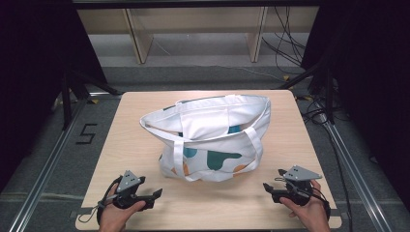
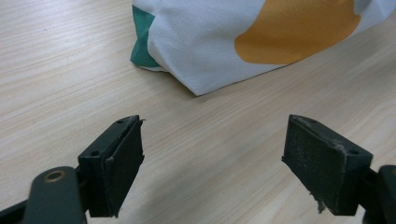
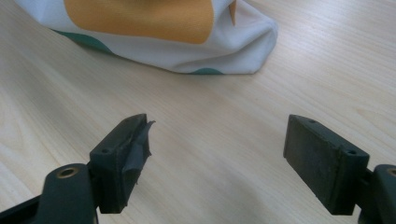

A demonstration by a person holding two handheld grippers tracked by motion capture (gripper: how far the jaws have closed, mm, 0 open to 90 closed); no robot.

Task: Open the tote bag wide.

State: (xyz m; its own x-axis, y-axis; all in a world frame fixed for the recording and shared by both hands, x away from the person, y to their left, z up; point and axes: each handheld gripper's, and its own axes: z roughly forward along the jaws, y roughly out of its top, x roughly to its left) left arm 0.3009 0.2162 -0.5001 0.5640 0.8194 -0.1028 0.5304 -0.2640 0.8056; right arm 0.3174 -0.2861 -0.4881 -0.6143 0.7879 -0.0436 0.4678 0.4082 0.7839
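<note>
1. While the tote bag point(image 1: 212, 140) stood upright at the middle of the wooden table point(image 1: 135, 116), its mouth gaped open and its two white handles hung down the near side.
2. White cloth with teal and orange patches made up the bag's near face.
3. Near the table's front left corner, the left gripper point(image 1: 155, 194) lay low over the wood, its jaws spread wide and holding nothing, well apart from the bag.
4. Its own view showed the bag's lower corner point(image 2: 205, 51) ahead of the jaws.
5. At the front right, the right gripper point(image 1: 267, 186) likewise stood wide open and empty, pointed toward the bag's other corner point(image 3: 224, 51).
</note>
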